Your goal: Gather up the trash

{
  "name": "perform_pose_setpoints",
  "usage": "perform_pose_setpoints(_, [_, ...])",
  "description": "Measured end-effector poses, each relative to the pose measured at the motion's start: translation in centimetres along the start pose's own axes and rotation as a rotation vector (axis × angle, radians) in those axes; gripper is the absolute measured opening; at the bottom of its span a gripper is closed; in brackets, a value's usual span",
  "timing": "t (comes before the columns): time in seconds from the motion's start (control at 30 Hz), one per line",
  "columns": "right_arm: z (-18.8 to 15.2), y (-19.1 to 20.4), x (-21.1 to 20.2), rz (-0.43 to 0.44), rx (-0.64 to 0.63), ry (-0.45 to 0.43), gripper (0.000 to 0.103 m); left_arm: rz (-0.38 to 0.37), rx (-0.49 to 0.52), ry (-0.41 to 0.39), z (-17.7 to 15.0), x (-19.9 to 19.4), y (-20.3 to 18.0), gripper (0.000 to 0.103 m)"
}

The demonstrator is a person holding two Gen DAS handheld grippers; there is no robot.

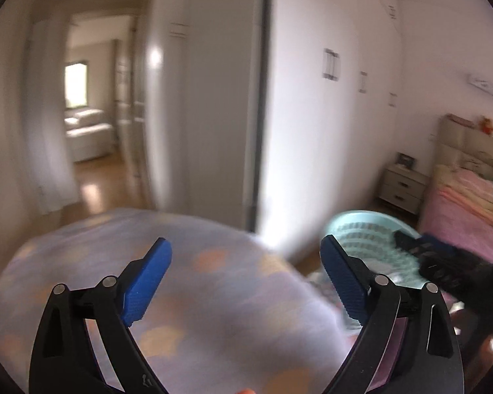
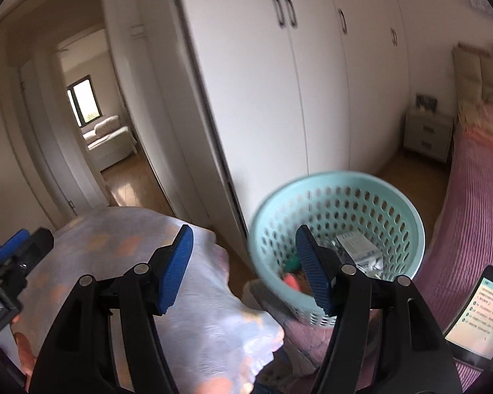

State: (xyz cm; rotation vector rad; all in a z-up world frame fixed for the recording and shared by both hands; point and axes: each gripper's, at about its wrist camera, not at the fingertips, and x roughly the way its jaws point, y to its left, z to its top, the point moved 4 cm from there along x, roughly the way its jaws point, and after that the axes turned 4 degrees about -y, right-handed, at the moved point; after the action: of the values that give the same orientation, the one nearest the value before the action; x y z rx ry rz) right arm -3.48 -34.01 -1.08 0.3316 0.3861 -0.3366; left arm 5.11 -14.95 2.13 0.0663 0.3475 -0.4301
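Note:
A light blue perforated basket (image 2: pixel 328 177) stands on the floor between the wardrobe and the bed. Inside it lie a white carton (image 2: pixel 361 249) and small green and orange scraps (image 2: pixel 292 279). My right gripper (image 2: pixel 244 229) hangs just above and before the basket, open, with nothing between its fingers. My left gripper (image 1: pixel 246 241) is open wide and empty, over a pale purple cloth with orange spots (image 1: pixel 180 295). The basket (image 1: pixel 361 229) lies to its right, blurred. One blue pad (image 2: pixel 13 241) of the left gripper shows at the left edge of the right wrist view.
White wardrobe doors (image 2: pixel 279 98) rise behind the basket. A pink bed (image 2: pixel 476 197) and a nightstand (image 2: pixel 427 134) are on the right. A lit phone (image 2: pixel 476 312) lies on the bedding. An open doorway (image 2: pixel 92 115) leads left onto a wooden floor.

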Motion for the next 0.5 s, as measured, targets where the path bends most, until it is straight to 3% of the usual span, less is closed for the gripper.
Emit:
perform_pose_setpoints(0.1, [-0.8,2.1,-1.4,-0.019,-0.03,-0.064,0.071,0.154,-0.002,-0.088,-1.0,-2.0,2.7,0.089])
perform_pose_setpoints(0.17, [-1.5,3.5,-2.4,-0.037,-0.048,-0.11,0.071,0.215,-0.014,-0.113,-1.6,-2.7,4.5,0.089])
perform_pose_setpoints(0.37, [-2.6,5.9,-3.9,-0.073,-0.116,-0.174,0.074,0.291,-0.046,-0.144,-2.8,-2.9,6.9,0.089])
perform_pose_setpoints(0.5, [-3.1,6.1,-3.9,-0.069,-0.102,-0.162,0.074,0.323,-0.03,-0.147,-3.2,-3.2,6.7,0.091])
